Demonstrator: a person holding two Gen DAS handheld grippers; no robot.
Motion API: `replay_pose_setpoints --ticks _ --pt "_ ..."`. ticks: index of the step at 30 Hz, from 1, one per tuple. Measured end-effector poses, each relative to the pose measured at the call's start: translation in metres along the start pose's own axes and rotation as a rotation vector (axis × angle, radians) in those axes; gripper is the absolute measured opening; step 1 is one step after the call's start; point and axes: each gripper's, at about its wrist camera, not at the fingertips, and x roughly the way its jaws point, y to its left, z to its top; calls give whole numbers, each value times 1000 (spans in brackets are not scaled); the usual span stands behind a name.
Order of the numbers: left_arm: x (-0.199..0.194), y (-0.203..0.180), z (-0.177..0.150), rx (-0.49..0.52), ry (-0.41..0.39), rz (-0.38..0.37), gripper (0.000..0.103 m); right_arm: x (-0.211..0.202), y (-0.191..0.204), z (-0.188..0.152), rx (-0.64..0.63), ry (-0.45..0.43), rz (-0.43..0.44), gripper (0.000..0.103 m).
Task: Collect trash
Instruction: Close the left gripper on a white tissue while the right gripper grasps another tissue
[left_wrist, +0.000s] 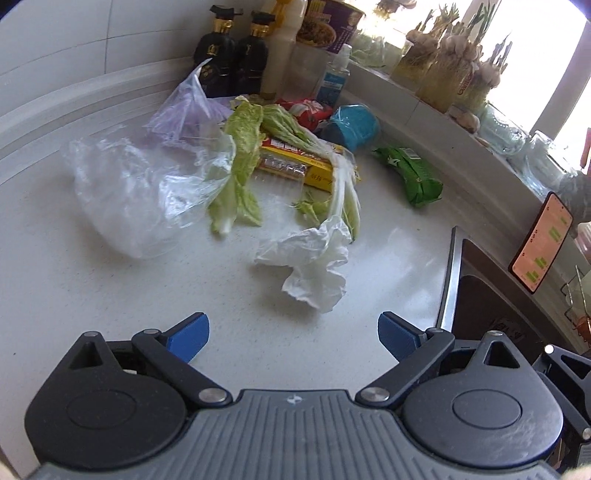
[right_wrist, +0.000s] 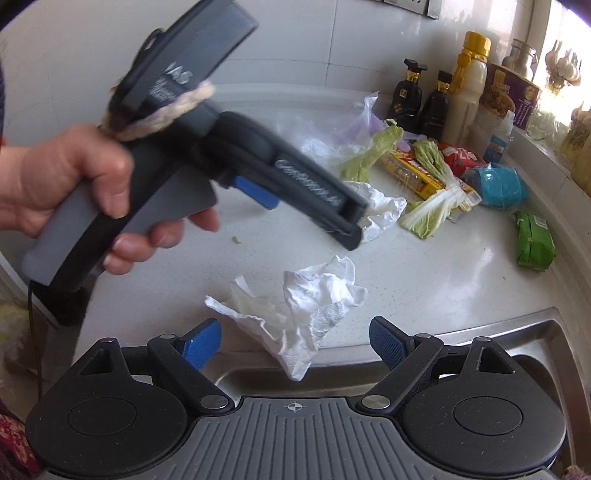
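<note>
Right wrist view: crumpled white tissue (right_wrist: 295, 314); creased, lying at sink edge.

Home kitchen; sink (right_wrist: 546, 332), sauce bottles (right_wrist: 406, 96), countertop (left_wrist: 110, 295)

Two dark bottles with gold caps (left_wrist: 236, 55) stand side by side at the rear of the white worktop (left_wrist: 110, 295), against the wall. A tall cream bottle (right_wrist: 466, 96) stands just beside them. A clear spray bottle (left_wrist: 334, 75) stands near the windowsill. Jars of sprouting garlic (left_wrist: 458, 70) line the sill. A lit phone (left_wrist: 541, 242) leans upright behind the steel sink (right_wrist: 517, 354).
</note>
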Motion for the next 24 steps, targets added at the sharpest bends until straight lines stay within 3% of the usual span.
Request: replay_pose_setpoints --ticks 5,11,17,22,24 --pt "16 -3 12 -10 -8 -7 89 10 -1 -2 -45 9 -13 85" --pt "25 -5 23 -16 -30 4 73 16 -9 1 -22 7 -13 69" --pt "29 -5 28 -23 -41 38 48 19 -13 3 3 8 0 50" --pt "29 -2 31 -54 -28 35 18 21 -14 3 19 14 10 36" --pt "29 -1 31 -61 -22 34 14 22 -16 4 31 13 9 32"
